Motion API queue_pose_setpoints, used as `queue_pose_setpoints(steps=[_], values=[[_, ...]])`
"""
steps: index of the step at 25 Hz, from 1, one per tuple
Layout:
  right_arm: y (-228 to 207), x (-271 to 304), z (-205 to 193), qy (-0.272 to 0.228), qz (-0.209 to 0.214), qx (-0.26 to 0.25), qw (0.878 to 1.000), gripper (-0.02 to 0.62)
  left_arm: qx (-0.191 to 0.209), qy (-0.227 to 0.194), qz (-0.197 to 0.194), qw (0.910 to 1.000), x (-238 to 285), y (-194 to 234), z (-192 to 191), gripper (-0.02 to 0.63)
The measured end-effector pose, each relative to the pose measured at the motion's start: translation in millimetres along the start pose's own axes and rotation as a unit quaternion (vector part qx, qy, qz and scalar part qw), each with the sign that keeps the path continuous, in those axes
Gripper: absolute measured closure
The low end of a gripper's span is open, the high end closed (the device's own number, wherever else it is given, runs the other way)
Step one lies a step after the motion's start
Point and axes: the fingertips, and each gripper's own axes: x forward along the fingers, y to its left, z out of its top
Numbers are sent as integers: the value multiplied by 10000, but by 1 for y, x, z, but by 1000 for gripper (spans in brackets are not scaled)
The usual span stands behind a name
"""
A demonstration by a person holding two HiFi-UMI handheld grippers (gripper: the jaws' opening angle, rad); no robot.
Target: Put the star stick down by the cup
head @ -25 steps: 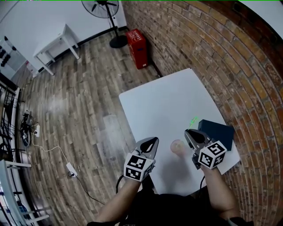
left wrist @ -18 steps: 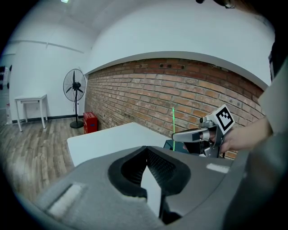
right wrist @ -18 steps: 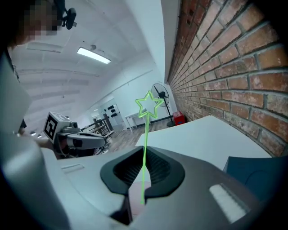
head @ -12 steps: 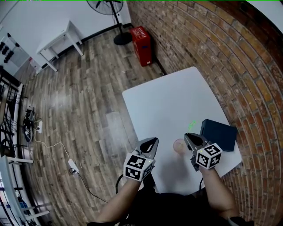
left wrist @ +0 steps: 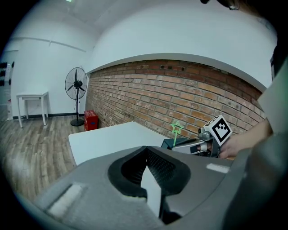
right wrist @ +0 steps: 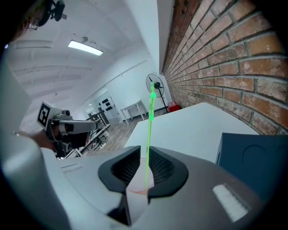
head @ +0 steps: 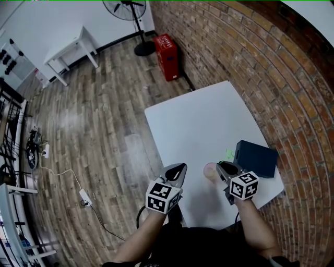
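Note:
The star stick [right wrist: 149,130] is a thin green rod with a star outline on top [head: 228,154], seen also in the left gripper view [left wrist: 175,130]. It stands between the fingers of my right gripper [head: 222,166] [right wrist: 143,150], whose jaws are opening, with a pale gap showing beside the rod. A small pink cup [head: 210,171] stands on the white table [head: 193,120] just left of that gripper's tips. My left gripper [head: 177,168] [left wrist: 146,150] hovers at the table's near left edge, shut and empty.
A dark blue box [head: 255,158] [right wrist: 256,152] lies right of the star, near the brick wall. Beyond the table are a red crate [head: 168,57], a standing fan [head: 129,8] and a white side table [head: 68,52] on the wood floor.
The right gripper and the stick have drifted a little toward me, and the star now sits closer to the blue box. The left gripper has stayed put.

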Motion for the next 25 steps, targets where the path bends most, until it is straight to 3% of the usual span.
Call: queue_pose_setpoints(steps=[12, 25], values=[[-10, -25, -18, 179, -482, 281, 9983, 390, -6, -65, -188, 9998, -14, -20, 0, 600], [2, -72, -19, -318, -953, 517, 9936, 403, 131, -292, -409, 9987, -40, -29, 10, 600]])
